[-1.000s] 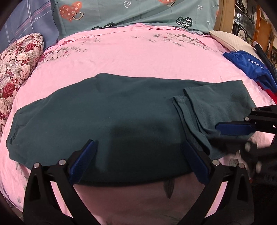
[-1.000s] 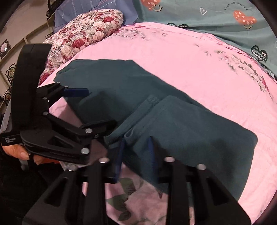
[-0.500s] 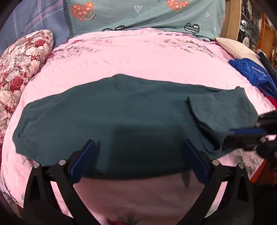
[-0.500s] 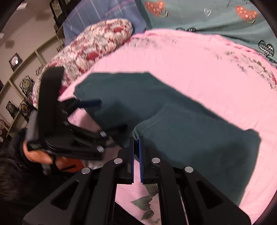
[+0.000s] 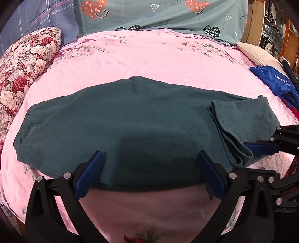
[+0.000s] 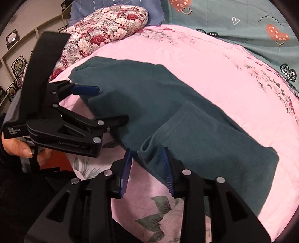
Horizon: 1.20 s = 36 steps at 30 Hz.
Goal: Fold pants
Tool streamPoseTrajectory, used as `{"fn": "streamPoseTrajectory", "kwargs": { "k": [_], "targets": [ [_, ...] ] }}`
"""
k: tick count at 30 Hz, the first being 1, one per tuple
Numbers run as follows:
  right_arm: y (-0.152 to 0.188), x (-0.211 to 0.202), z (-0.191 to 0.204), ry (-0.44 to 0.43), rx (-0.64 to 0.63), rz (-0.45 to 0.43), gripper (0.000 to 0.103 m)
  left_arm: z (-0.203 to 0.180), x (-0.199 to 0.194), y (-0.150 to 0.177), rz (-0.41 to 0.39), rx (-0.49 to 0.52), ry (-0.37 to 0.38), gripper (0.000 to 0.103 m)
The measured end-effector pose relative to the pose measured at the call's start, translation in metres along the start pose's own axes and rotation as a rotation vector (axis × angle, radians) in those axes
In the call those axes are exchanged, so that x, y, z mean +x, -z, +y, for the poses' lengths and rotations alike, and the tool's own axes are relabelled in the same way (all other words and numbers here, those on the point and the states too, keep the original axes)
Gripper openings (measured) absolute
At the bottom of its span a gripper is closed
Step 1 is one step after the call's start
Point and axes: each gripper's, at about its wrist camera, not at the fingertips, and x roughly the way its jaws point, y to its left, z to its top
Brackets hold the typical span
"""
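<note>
Dark teal pants [image 5: 130,127] lie flat across a pink bed sheet [image 5: 149,59], waistband at the left. The leg end is folded back over itself at the right [image 5: 243,119]. My left gripper [image 5: 149,173] is open, its blue fingers spread wide over the pants' near edge. My right gripper [image 6: 147,168] is open at the folded leg hem [image 6: 149,147], its fingers either side of the fabric corner without pinching it. It also shows at the right of the left wrist view [image 5: 261,147]. The left gripper appears in the right wrist view [image 6: 86,104].
A floral pillow [image 5: 22,74] lies at the left. A teal heart-print quilt [image 5: 158,16] is at the head. Blue and red garments [image 5: 274,84] and a cream pillow [image 5: 256,54] sit at the right edge. Shelves stand beyond the bed.
My right gripper was shut half a second ago and is now open at the folded hem. The folded leg end has settled on the pants. The left gripper stays open in place.
</note>
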Motion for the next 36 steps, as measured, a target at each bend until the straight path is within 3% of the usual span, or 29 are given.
{"fn": "streamPoseTrajectory", "kwargs": {
  "k": [3, 4, 9, 15, 18, 20, 26, 27, 31, 36],
  "targets": [
    [-0.003, -0.001, -0.012, -0.023, 0.060, -0.010, 0.011, 0.002, 0.000, -0.001, 0.000, -0.007, 0.001, 0.101],
    [-0.004, -0.004, -0.018, -0.037, 0.090, -0.017, 0.009, 0.002, 0.000, -0.001, 0.000, -0.007, 0.003, 0.101],
    [-0.005, -0.023, -0.049, -0.115, 0.230, -0.073, 0.008, 0.003, 0.002, 0.000, -0.001, -0.013, 0.009, 0.101],
    [-0.007, -0.082, -0.093, -0.274, 0.439, -0.311, 0.008, 0.006, 0.002, 0.000, -0.008, -0.022, 0.015, 0.101],
    [-0.022, -0.105, -0.087, -0.273, 0.400, -0.423, 0.008, 0.009, 0.002, 0.001, -0.008, -0.028, 0.012, 0.101],
    [-0.036, -0.086, -0.075, -0.269, 0.360, -0.360, 0.008, 0.011, 0.002, 0.001, -0.008, -0.032, 0.007, 0.101],
    [-0.029, 0.028, -0.038, -0.279, 0.275, 0.012, 0.015, 0.022, -0.006, 0.003, -0.019, -0.050, -0.011, 0.101],
    [-0.025, 0.026, -0.036, -0.293, 0.273, -0.003, 0.023, 0.023, -0.008, 0.003, -0.021, -0.053, -0.012, 0.101],
    [-0.018, -0.018, -0.045, -0.309, 0.275, -0.114, 0.029, 0.021, -0.015, -0.004, -0.044, -0.052, 0.008, 0.101],
    [0.016, -0.076, -0.092, -0.126, 0.410, -0.242, 0.029, -0.013, -0.023, -0.018, -0.091, 0.030, 0.082, 0.101]
  ]
}}
